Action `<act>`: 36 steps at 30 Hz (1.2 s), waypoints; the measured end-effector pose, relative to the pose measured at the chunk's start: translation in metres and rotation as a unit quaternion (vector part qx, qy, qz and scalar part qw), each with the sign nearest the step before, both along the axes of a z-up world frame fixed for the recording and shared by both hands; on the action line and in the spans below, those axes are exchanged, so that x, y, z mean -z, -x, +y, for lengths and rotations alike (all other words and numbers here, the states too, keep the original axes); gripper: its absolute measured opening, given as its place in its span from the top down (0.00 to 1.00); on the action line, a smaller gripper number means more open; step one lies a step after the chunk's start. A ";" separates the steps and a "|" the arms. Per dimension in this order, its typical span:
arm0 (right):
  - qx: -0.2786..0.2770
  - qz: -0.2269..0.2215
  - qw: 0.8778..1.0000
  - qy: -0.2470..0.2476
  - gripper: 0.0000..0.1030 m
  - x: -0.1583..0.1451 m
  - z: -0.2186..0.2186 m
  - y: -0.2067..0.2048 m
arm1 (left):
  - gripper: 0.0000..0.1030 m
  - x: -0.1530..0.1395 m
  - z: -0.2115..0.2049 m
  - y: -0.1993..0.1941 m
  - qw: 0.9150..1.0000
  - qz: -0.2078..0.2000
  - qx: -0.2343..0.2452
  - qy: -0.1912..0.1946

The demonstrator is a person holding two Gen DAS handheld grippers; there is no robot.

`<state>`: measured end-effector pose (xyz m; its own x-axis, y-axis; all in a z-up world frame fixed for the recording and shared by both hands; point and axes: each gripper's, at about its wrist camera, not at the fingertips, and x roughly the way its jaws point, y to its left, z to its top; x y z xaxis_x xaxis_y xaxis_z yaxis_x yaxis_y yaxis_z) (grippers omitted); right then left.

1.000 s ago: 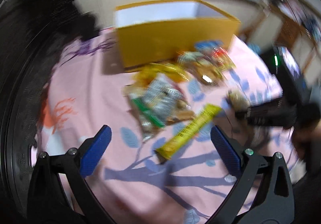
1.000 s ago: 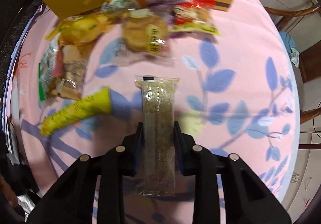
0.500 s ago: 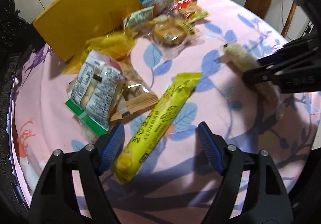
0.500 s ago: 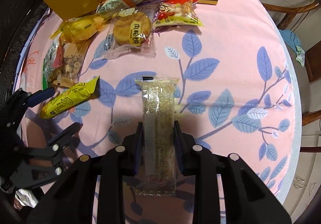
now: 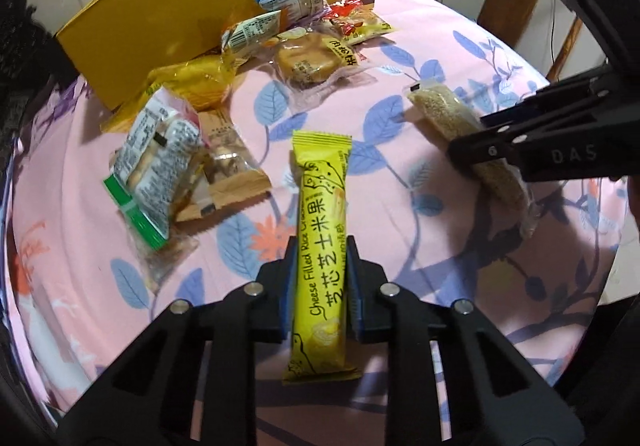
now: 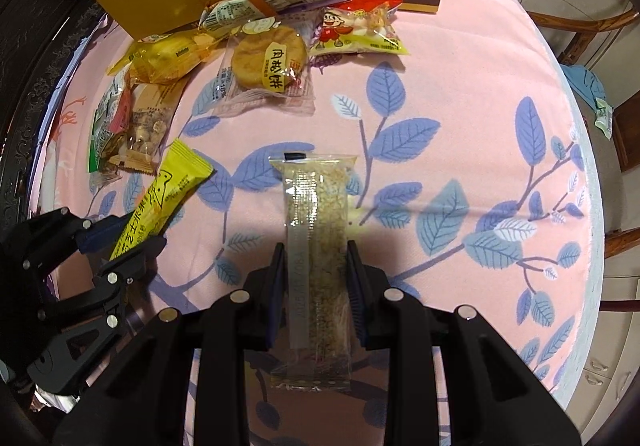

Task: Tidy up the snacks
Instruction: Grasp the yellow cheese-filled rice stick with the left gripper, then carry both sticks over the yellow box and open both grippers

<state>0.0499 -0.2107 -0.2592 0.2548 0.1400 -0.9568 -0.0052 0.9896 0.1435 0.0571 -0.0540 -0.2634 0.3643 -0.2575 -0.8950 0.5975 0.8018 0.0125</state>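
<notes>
Left wrist view: our left tool (image 5: 318, 278) just closed, now squeezes yellow cheese rice cracker stick (image 5: 320, 246) in middle; half second ago it was wide around stick. Stick low over pink tabletop (image 5: 460, 46). Snack pile leans by yellow box (image 5: 180, 18).

Right wrist view: our right tool (image 6: 316, 278) grips sesame bar (image 6: 318, 242), same as before. We think both go into box next.
</notes>
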 end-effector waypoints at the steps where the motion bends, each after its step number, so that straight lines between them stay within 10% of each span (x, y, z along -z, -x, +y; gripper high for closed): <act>1: -0.001 0.000 1.000 0.000 0.72 0.000 0.001 0.000 | 0.79 0.000 0.002 0.001 1.000 0.007 -0.008 0.010; 17: 0.006 -0.015 0.999 -0.035 0.72 -0.020 -0.015 -0.008 | 0.79 -0.056 0.017 0.012 0.993 -0.023 -0.074 0.087; 36: 0.016 -0.170 0.980 -0.104 0.72 -0.161 -0.035 -0.064 | 0.79 -0.178 0.017 -0.055 0.978 -0.139 -0.113 0.103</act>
<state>0.1134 -0.2461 -0.0980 0.5619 0.3101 -0.7668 -0.0568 0.9393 0.3383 0.1124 -0.0370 -0.0857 0.6543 -0.3079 -0.6907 0.4019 0.9153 -0.0273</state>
